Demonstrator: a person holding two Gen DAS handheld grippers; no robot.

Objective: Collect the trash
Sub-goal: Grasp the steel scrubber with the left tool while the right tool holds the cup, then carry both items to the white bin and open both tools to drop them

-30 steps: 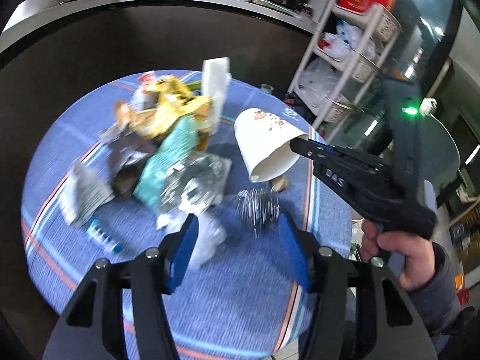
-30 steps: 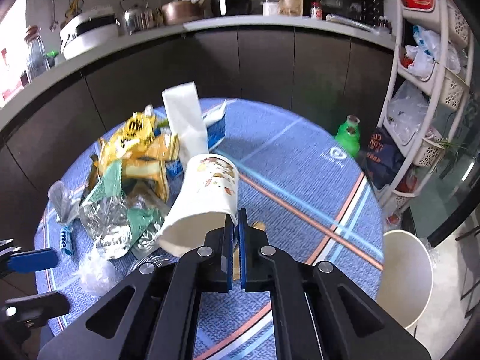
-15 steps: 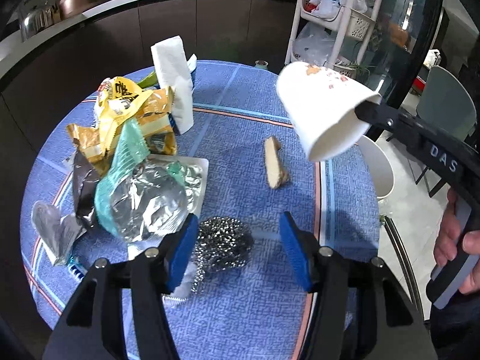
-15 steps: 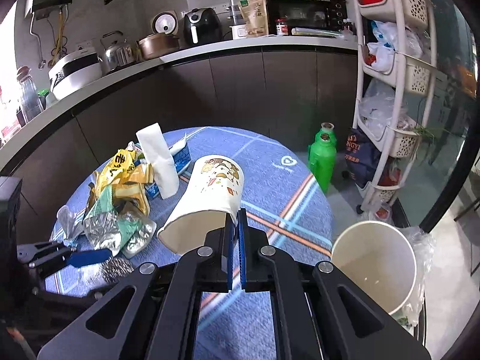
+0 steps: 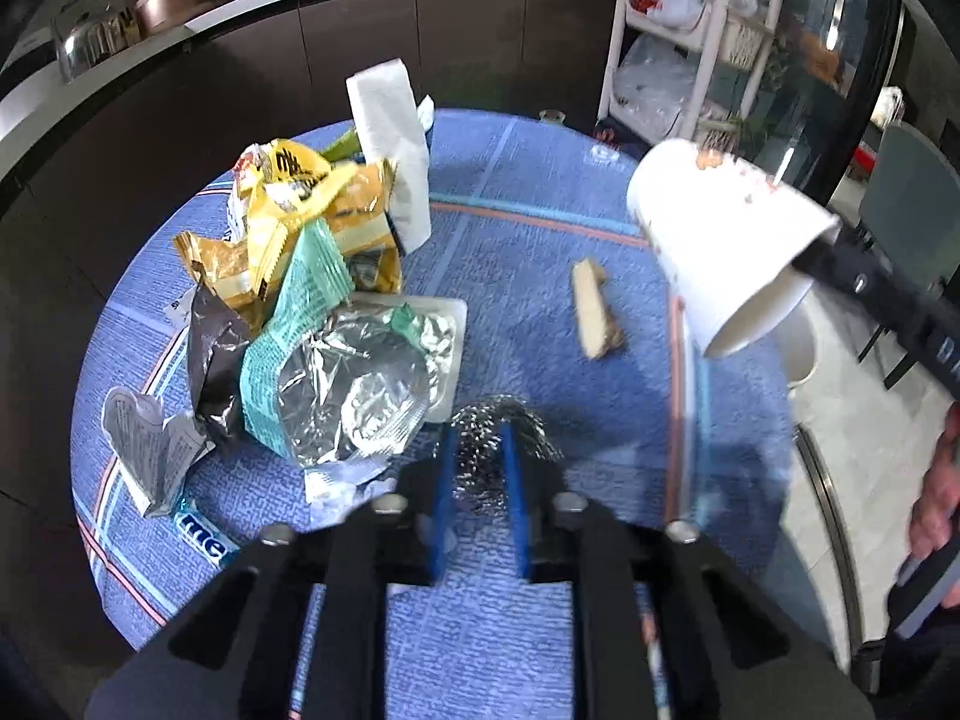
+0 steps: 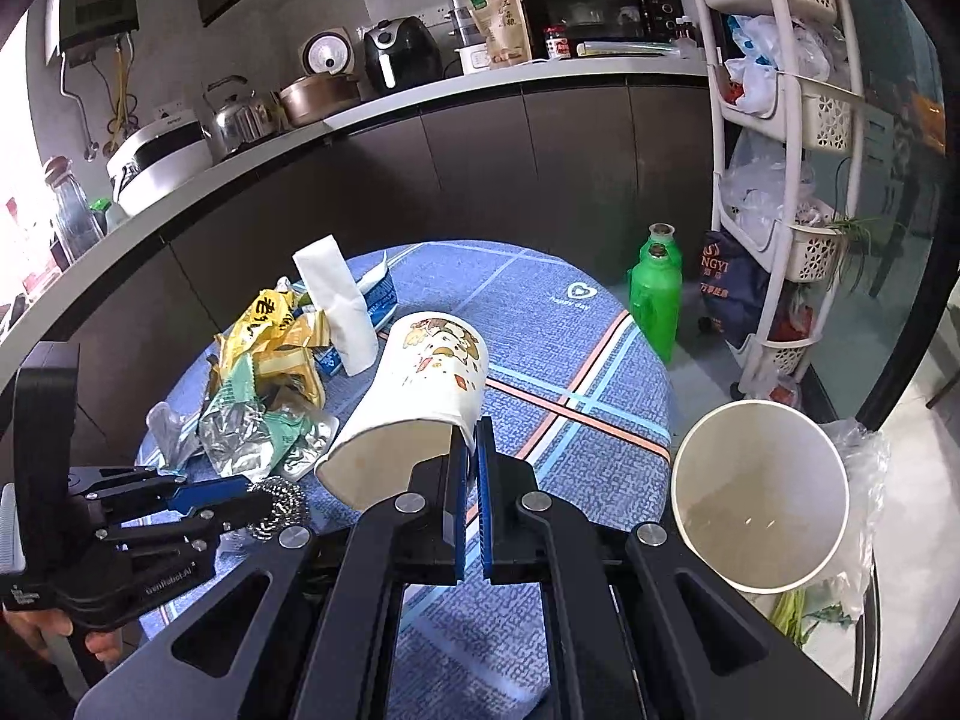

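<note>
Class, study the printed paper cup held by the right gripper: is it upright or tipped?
Tipped. The paper cup leans with its open mouth angled down toward the camera and its base raised, its rim pinched by the right gripper above the table.

Woven blue cloth (image 5: 528, 228) on the round table, matt and rough. Beside the cloth's middle, crinkled silver foil (image 5: 354, 396), glossy; glossy yellow plastic wrappers (image 5: 282, 204); soft white tissue paper (image 5: 390, 138). Near the cloth's front edge, shiny steel-wire scourer (image 5: 480, 450) between matt blue pads. Smooth printed paper cup (image 6: 420, 384); matt white plastic bin (image 6: 762, 498).
</note>
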